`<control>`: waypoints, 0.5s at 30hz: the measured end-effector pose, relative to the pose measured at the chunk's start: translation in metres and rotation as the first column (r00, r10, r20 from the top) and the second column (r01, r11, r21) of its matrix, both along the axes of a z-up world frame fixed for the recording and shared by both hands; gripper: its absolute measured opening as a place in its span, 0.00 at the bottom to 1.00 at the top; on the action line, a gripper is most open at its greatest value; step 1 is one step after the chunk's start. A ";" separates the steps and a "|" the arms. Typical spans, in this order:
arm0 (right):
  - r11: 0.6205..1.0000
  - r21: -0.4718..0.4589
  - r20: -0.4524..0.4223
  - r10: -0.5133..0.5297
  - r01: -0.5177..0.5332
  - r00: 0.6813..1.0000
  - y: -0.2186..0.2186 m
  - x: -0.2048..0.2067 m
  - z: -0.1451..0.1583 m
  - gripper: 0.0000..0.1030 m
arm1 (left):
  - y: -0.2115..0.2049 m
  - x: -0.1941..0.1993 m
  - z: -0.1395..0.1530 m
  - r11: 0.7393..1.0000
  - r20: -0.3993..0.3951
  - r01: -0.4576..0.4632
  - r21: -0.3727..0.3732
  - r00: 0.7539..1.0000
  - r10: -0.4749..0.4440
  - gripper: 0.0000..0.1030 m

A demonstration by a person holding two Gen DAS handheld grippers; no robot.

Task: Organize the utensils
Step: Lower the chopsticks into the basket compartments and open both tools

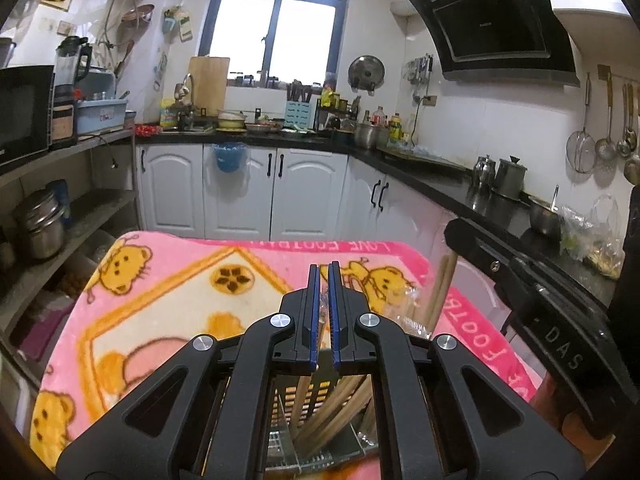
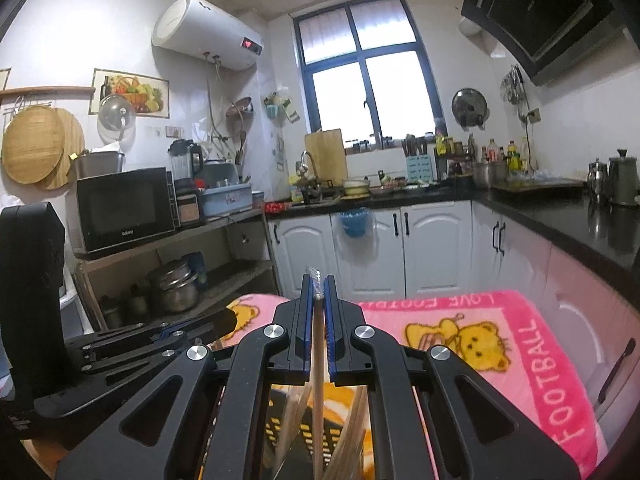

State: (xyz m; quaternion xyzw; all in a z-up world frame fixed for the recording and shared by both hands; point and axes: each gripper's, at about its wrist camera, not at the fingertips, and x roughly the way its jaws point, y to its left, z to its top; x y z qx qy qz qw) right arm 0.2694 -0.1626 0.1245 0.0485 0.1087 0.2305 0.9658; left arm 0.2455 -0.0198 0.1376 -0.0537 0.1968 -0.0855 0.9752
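Chopsticks: several wooden chopsticks stand leaning in a black slotted holder that sits on the pink blanket-covered surface; the holder is the landmark for all places below.
Left of holder: only bare blanket shows, printed with yellow bears; beyond the blanket's left edge stands a shelf with steel pots.
Left claw: the left claw hangs directly above the holder, clenched; its blue pads nearly meet, and a bit of clear wrapper seems to show in the slit, though I cannot tell whether it is truly pinched.
Above holder, right side: the right claw is clenched on a single wooden chopstick, whose shaft runs down from the pads toward the holder's mouth; a scrap of clear wrapper sticks out past the fingertips.
Right of holder: two more sticks rise at a slant, with crinkled clear plastic near their base.
Step in hand, as I judge it: lowering the gripped chopstick into the holder beside the others.
Doing it well: keep the stick close to upright, aim its lower tip at a free gap between the leaning sticks, bring it down slowly, and release only once the tip is well inside the rim.
Risk: a slanted entry could catch the rim or nudge the standing sticks and tip the light holder on the soft blanket.
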 end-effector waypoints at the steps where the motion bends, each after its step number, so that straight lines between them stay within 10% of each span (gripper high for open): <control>1: 1.000 -0.002 -0.006 0.001 -0.001 1.000 0.000 0.000 -0.002 0.06 | 0.000 0.000 -0.001 1.000 -0.003 0.002 0.001 1.000 -0.002 0.02; 15: 1.000 -0.022 -0.112 -0.004 0.002 0.994 -0.007 -0.009 -0.028 0.06 | 0.002 -0.007 -0.017 1.000 -0.046 0.010 0.000 0.999 -0.010 0.04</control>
